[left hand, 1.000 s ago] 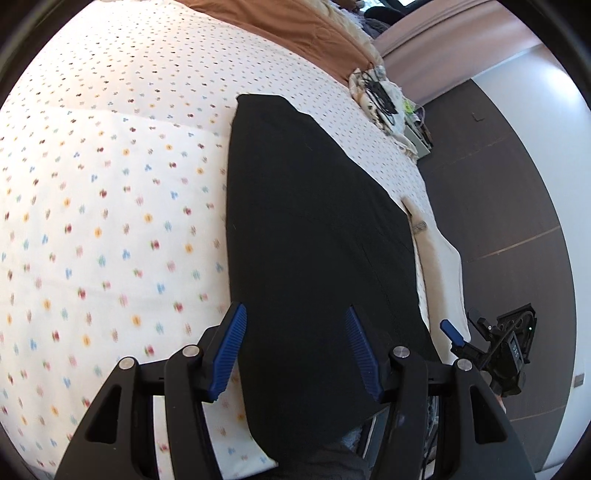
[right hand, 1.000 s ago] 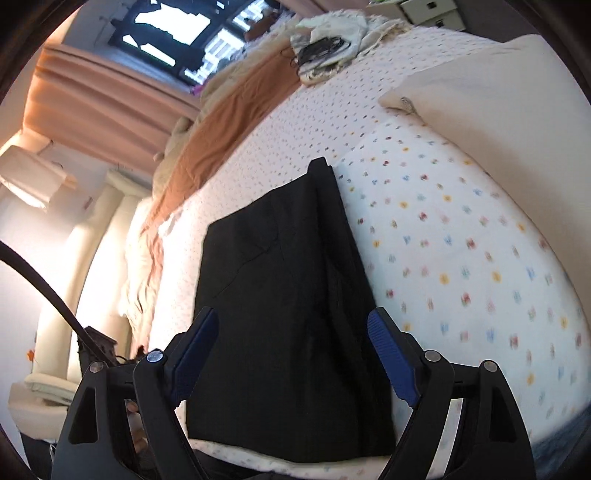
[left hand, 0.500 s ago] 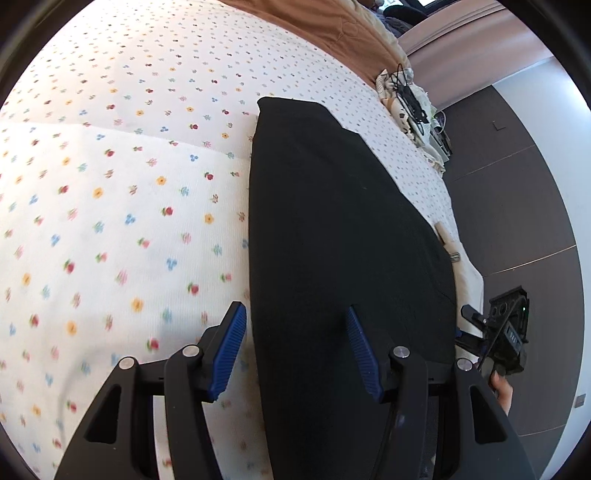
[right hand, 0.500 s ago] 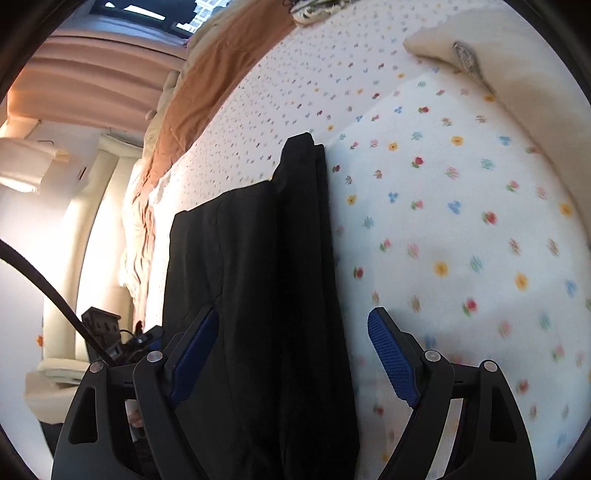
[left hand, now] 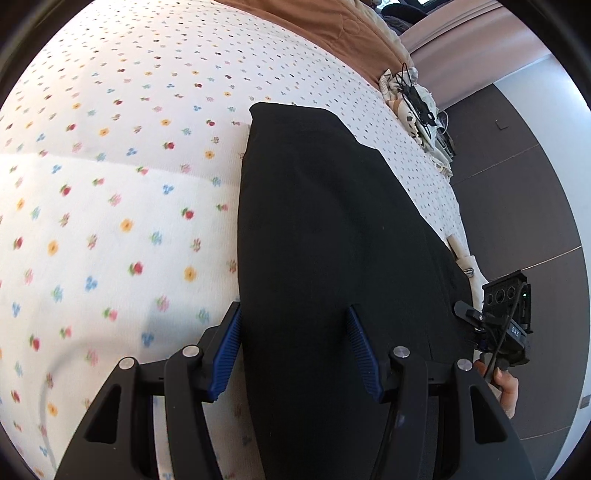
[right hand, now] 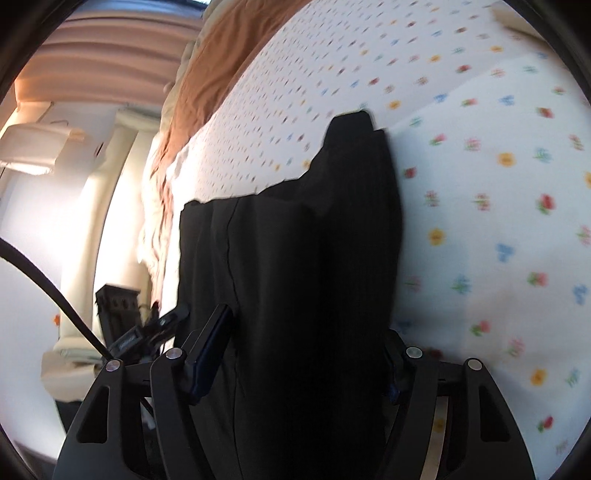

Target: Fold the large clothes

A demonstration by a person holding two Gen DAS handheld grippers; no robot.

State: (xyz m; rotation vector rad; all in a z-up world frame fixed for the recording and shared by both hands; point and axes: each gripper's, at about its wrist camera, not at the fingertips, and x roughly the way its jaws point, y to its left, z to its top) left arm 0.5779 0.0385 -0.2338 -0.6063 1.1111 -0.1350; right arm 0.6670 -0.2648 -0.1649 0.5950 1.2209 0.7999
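A black garment [left hand: 332,240], folded lengthwise, lies on a bed with a flower-print sheet [left hand: 110,203]. My left gripper [left hand: 295,350] is open, low over the garment's near end, its left blue pad [left hand: 227,354] at the cloth's left edge. In the right wrist view the garment [right hand: 314,277] fills the gap of my right gripper [right hand: 306,350], which is open and straddles the cloth; its left pad [right hand: 210,354] shows, the right pad is hidden behind the fabric. The right gripper also shows in the left wrist view [left hand: 498,325] at the garment's right edge.
A brown blanket [left hand: 332,33] lies across the far end of the bed. A pile of light cloth with black cables [left hand: 417,107] sits at the far right edge. Dark floor [left hand: 517,203] lies right of the bed. A cream pillow and curtains [right hand: 92,92] show at left.
Both grippers have dropped closer to the bed and moved in onto the garment's near end. The right gripper now straddles the cloth. Both stay open.
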